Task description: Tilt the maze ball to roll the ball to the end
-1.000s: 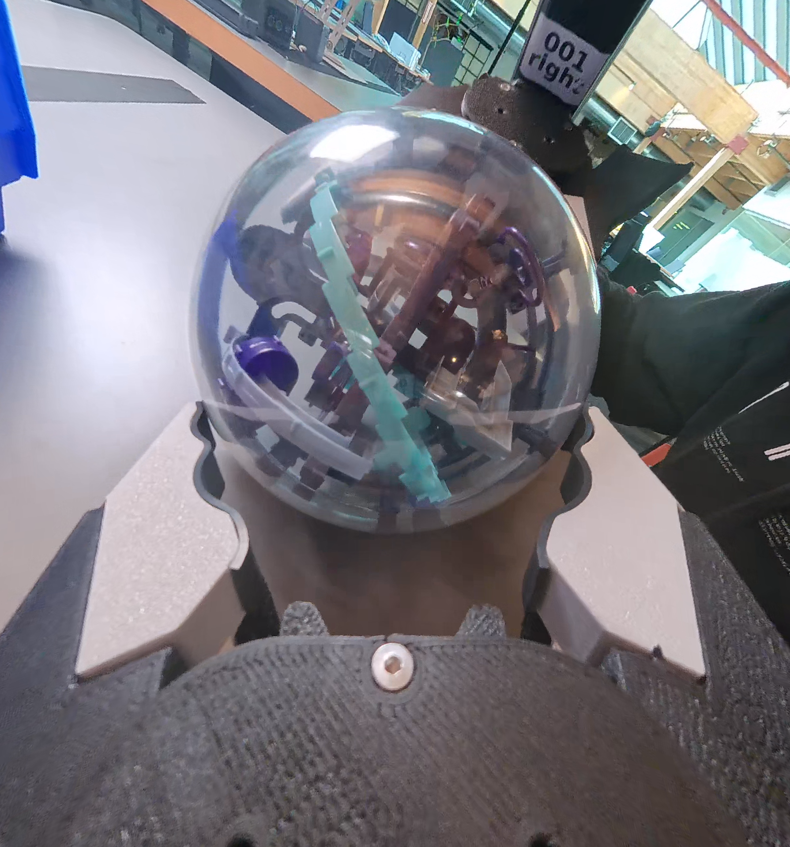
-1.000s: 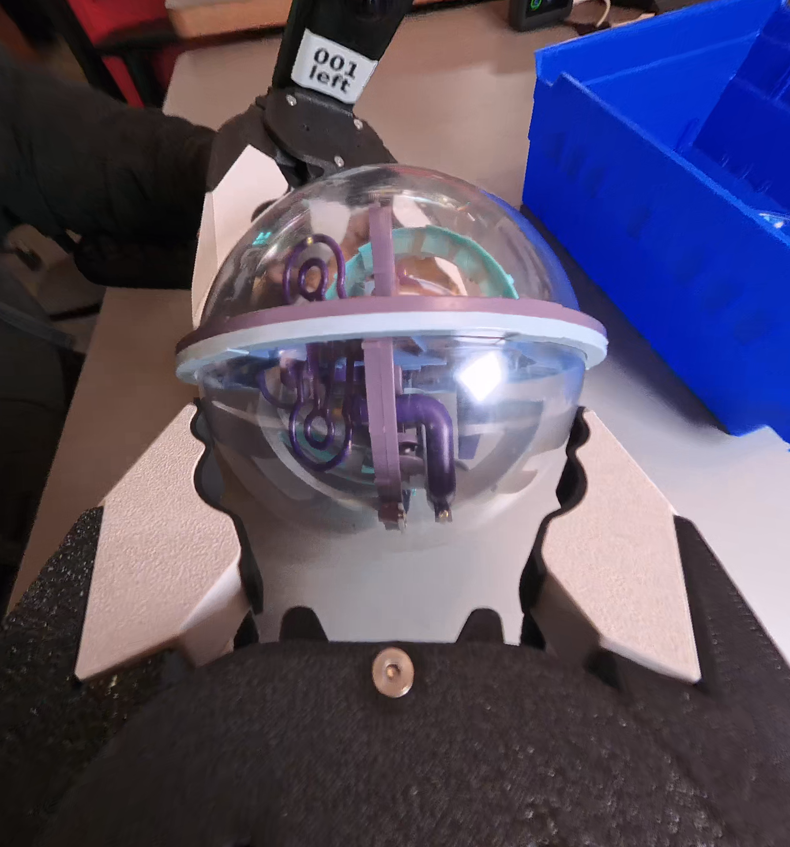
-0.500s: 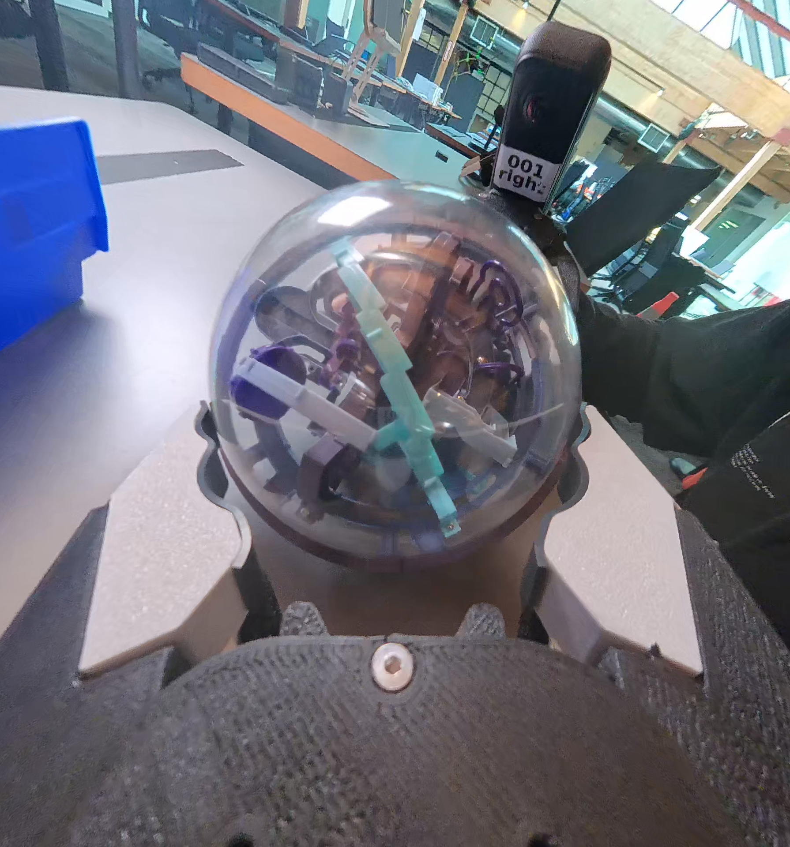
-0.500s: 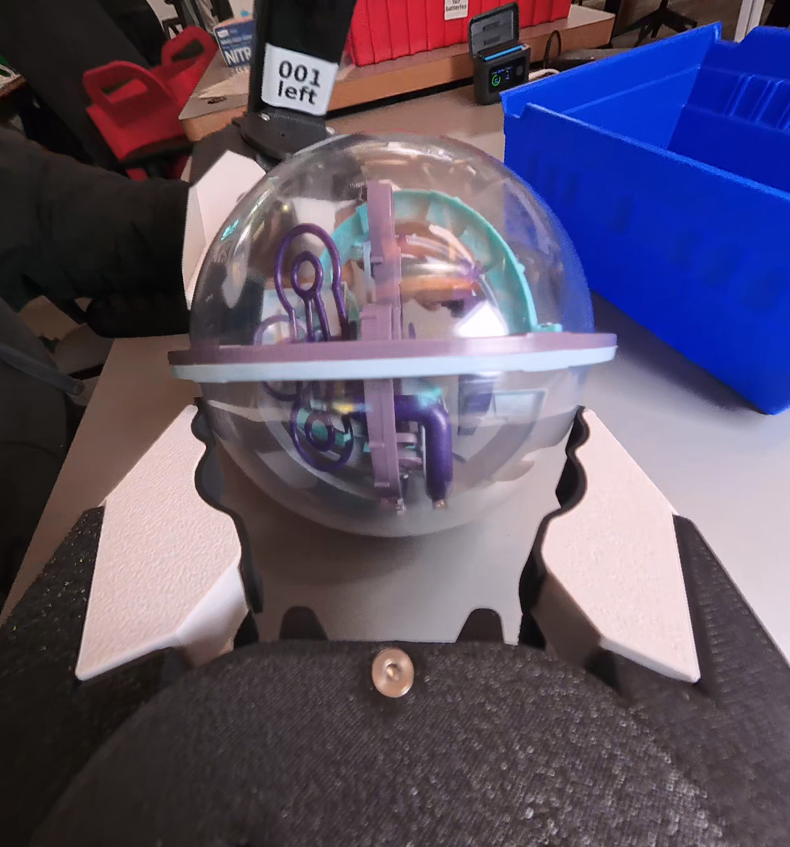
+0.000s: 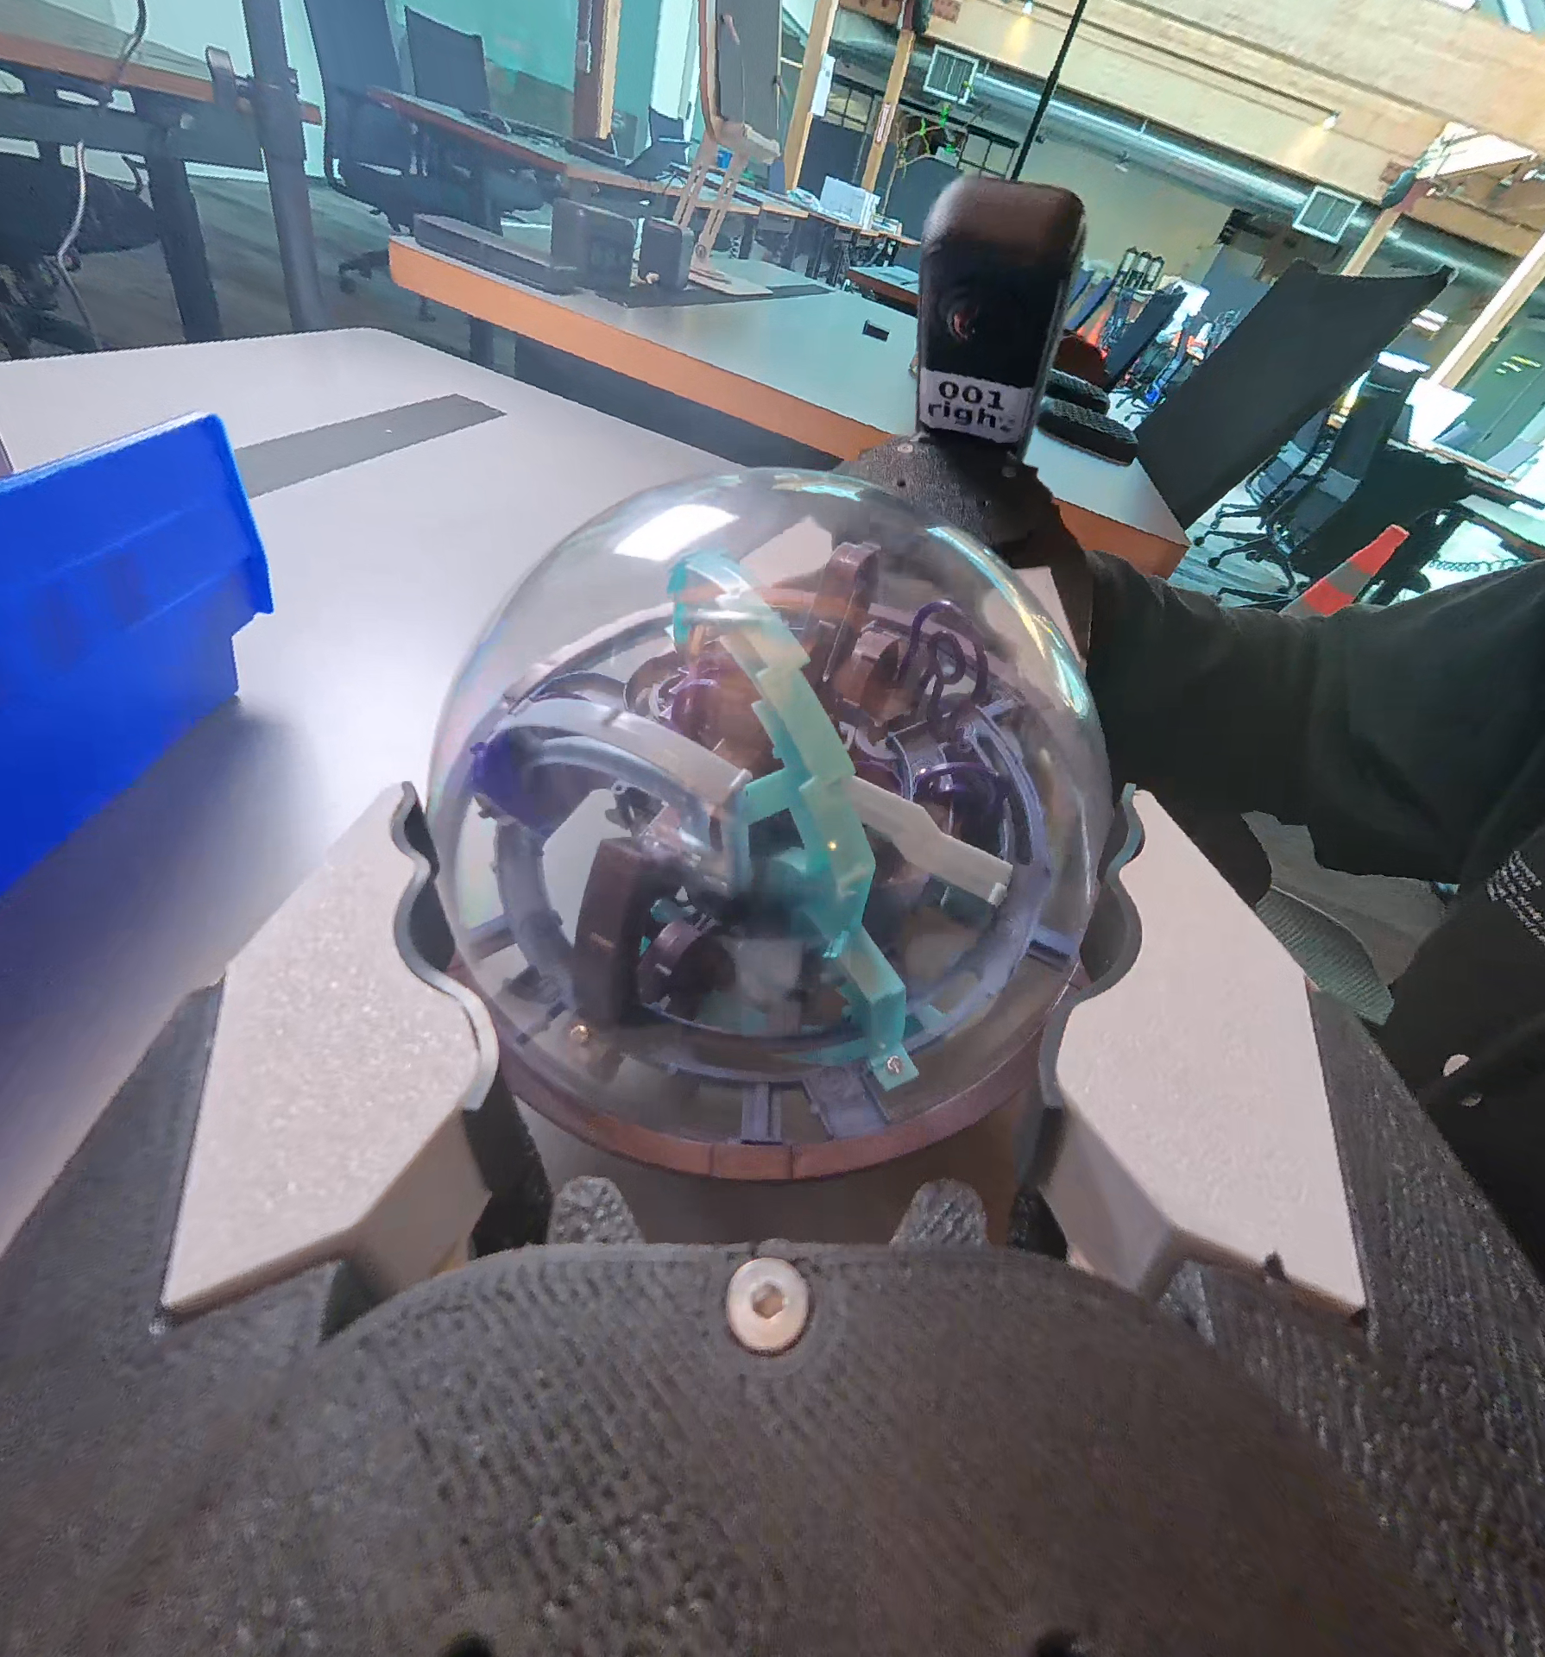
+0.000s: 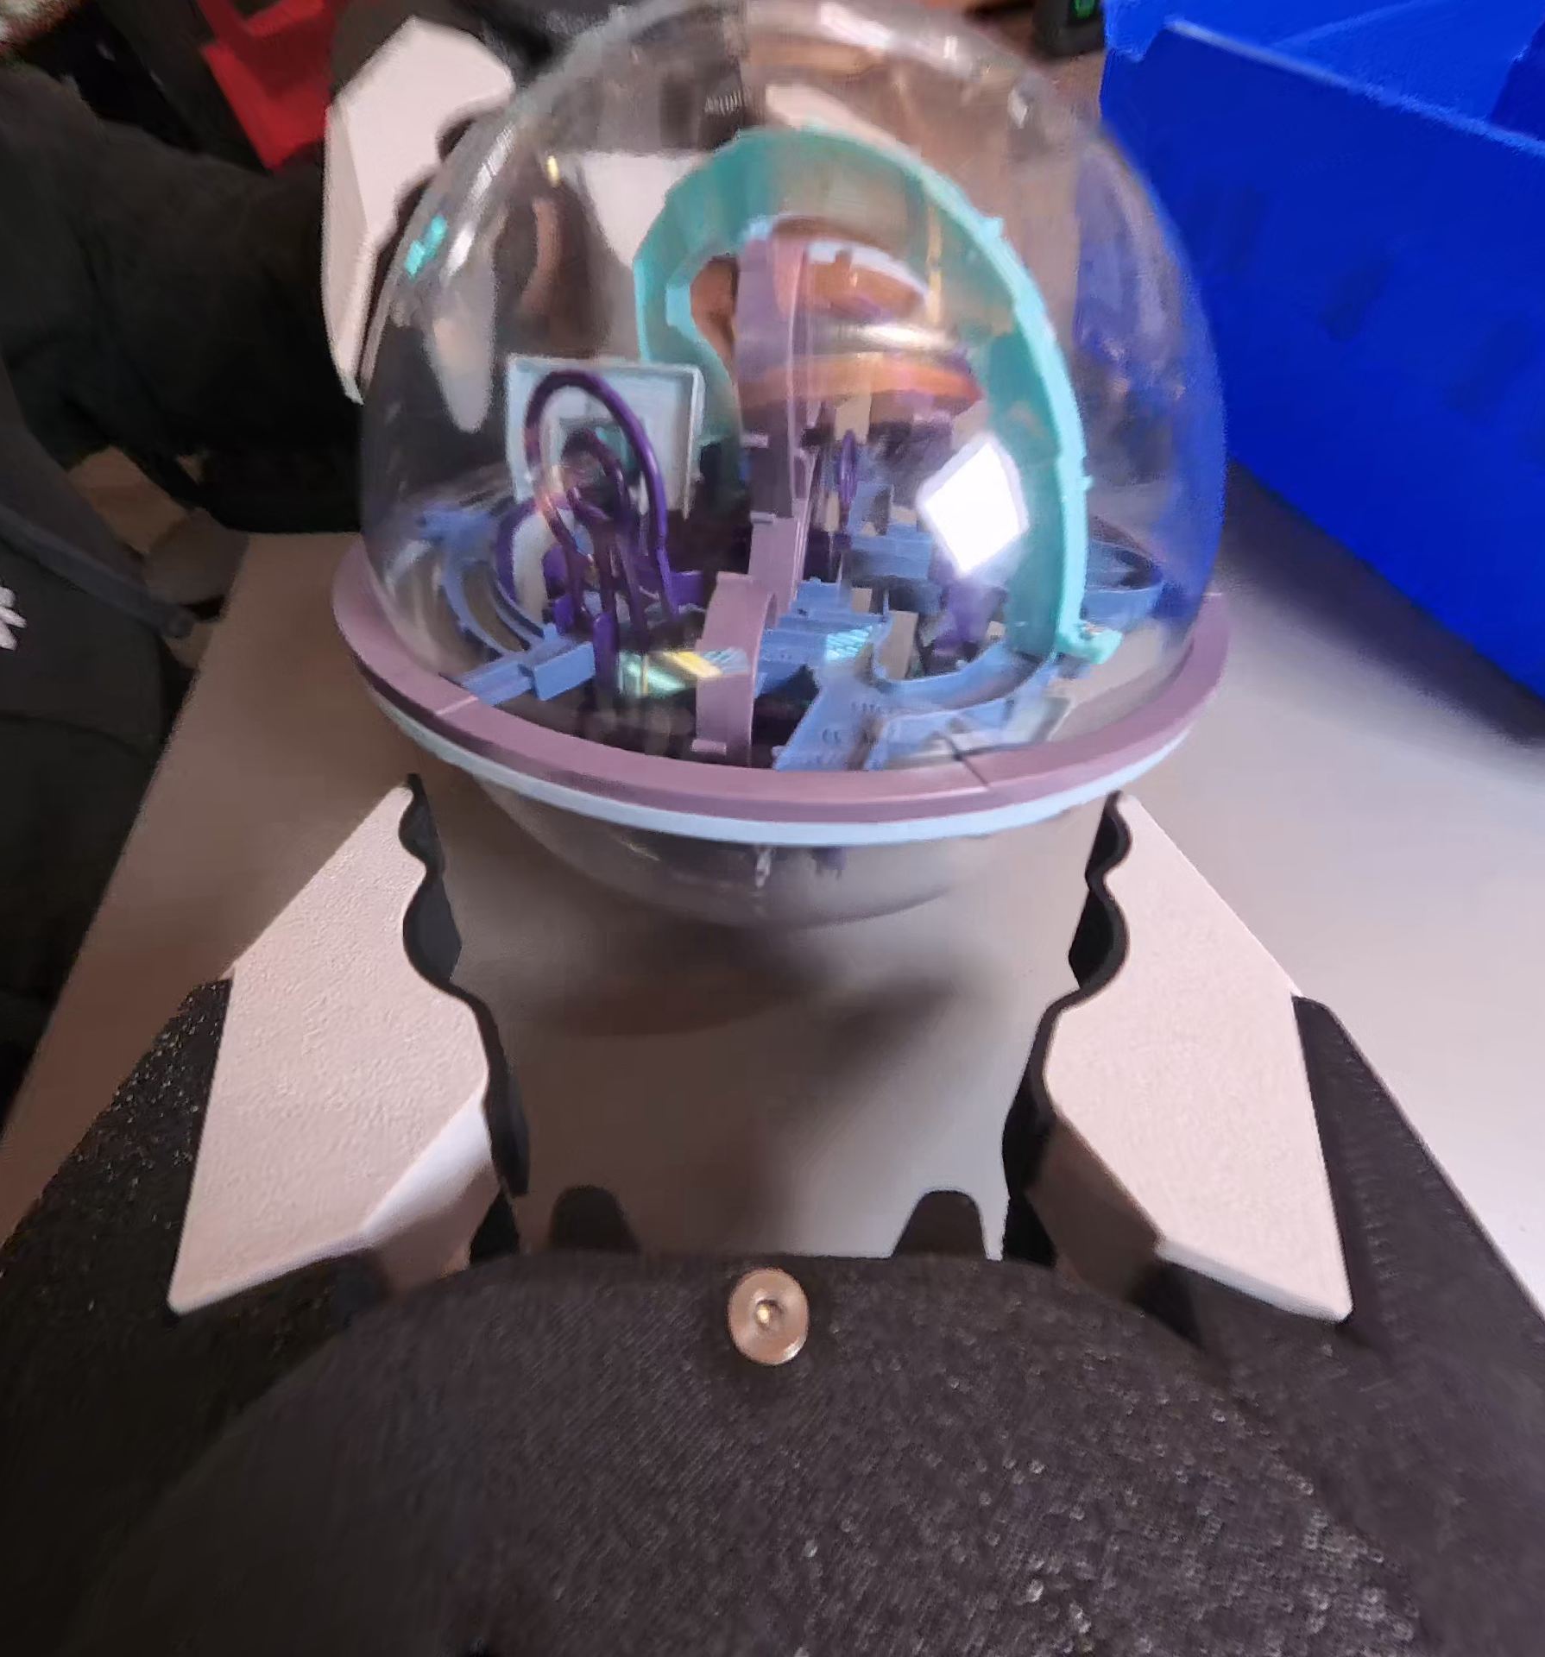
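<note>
Two grippers hold one clear maze ball (image 5: pixel 769 807) between them from opposite sides, above a pale grey tabletop (image 5: pixel 410 502). In the left wrist view, going from the left: a blue bin (image 5: pixel 78 646) stands on the tabletop toward its left edge, well apart from the ball. Next comes the left gripper (image 5: pixel 769 861), its two pale fingers (image 5: pixel 338 968) spread wide with the dark wavy pads against the sphere's flanks just above its mauve equator rim, so the ball is pinched between them. Inside the shell a teal stepped track, a grey arched track and dark purple loops cross one another; the small ball that runs in the maze cannot be made out. Behind the sphere rises the other gripper's black camera post with a white label, and to the right a person's black sleeve (image 5: pixel 1343 717) reaches in.

In the right wrist view, a black sleeve (image 6: pixel 123 359) sits at the left, past the tabletop's near edge. At centre the right gripper (image 6: pixel 760 861) has its fingers (image 6: pixel 320 986) spread wide too, pads touching the lower clear half just under the mauve and white rim, which tilts down toward the camera. The view is slightly blurred. At the right the blue bin (image 6: pixel 1397 359) stands near the ball, not touching it.
</note>
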Demonstrator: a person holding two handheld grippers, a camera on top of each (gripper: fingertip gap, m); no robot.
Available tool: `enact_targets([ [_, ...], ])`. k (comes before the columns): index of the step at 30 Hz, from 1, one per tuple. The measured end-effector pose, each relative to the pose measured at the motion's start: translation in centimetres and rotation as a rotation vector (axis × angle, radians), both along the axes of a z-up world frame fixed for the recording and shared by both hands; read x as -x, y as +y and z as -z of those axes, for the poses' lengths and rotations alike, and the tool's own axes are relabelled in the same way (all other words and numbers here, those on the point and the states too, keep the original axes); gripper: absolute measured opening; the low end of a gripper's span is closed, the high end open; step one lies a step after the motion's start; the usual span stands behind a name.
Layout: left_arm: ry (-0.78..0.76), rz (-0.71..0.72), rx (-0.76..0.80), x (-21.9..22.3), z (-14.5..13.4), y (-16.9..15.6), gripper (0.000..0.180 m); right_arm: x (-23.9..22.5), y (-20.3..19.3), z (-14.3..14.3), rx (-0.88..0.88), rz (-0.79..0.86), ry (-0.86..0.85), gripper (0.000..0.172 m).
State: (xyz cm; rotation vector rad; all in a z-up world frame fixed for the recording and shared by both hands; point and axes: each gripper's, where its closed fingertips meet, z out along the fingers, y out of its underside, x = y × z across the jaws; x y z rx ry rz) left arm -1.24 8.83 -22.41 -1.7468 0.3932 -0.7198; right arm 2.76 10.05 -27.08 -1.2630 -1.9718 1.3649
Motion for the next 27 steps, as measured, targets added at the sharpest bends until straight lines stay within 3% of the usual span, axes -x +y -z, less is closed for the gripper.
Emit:
enact_targets([
  [5, 0.037, 0.011, -0.029, -0.6, -0.3, 0.0, 0.141, -1.3, 2.2, -4.6, 0.146, 0.043, 0.136, 0.137],
  [7, 0.057, 0.015, -0.043, -0.9, -0.4, 0.1, 0.141, -1.4, 2.3, -5.1, 0.137, 0.054, 0.163, 0.136],
  [16, -0.008, 0.016, -0.102, -0.8, -2.4, -1.0, 0.141, -1.2, 0.9, -3.2, 0.054, 0.023, 0.163, 0.131],
  [20, -0.073, 0.016, 0.030, 0.3, -0.1, -1.7, 0.147, -1.4, 0.9, -3.1, 0.042, 0.019, 0.167, 0.131],
  [24, -0.135, 0.104, 0.185, -1.7, 2.0, -2.0, 0.146, -1.5, 0.6, -2.4, -0.045, 0.002, 0.163, 0.126],
  [27, -0.081, 0.092, 0.187, -2.1, 2.9, -1.6, 0.148, -1.2, 0.0, -1.9, -0.157, 0.003, 0.199, 0.128],
])
